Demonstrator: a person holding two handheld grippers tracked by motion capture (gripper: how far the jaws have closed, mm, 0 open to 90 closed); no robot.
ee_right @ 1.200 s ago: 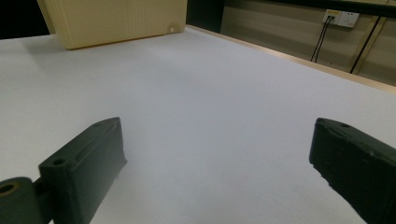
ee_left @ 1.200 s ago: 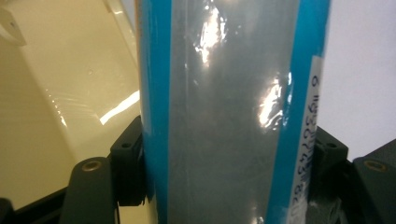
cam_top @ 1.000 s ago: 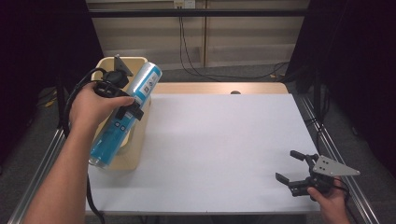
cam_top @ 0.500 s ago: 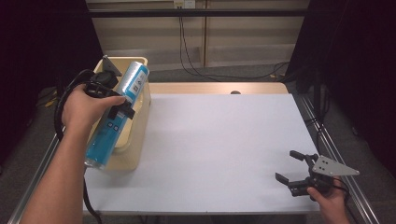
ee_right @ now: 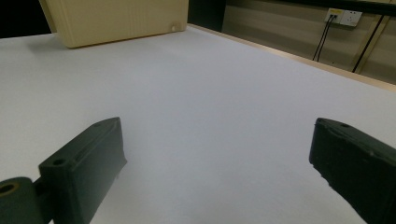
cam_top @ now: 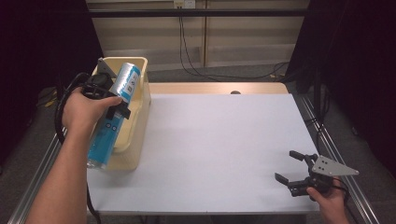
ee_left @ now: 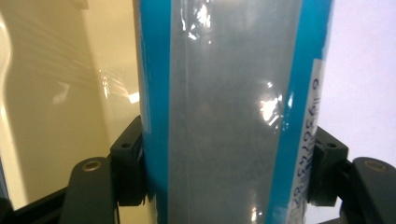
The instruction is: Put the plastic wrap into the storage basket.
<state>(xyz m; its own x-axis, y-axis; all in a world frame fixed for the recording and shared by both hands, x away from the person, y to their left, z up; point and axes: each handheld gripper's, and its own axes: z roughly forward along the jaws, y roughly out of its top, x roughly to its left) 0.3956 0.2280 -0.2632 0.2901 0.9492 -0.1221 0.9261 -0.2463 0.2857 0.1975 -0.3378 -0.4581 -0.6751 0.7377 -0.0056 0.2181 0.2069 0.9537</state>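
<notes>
Far left of the high view: the left gripper [cam_top: 112, 100] is clamping a long blue-and-clear tube [cam_top: 112, 121] about mid-length, both jaws pressed against its sides in the left gripper view. Compared with a second ago, the tube is sitting further left and a little lower; its top end was over the table side of the cream bin [cam_top: 140, 140], and it is now hanging over the bin's opening, tilted, lower end toward the person. Judgement: the carry is finishing and the tube is being lined up for lowering into the bin. The lower end is overhanging the bin's near wall, so the tube may need tipping or shifting forward before letting go.

Centre: the white table [cam_top: 219, 149] is lying bare.

Right: the right gripper [cam_top: 292, 177] is resting low at the near right corner, jaws spread wide with nothing between them, unchanged over the last second and taking no part.
</notes>
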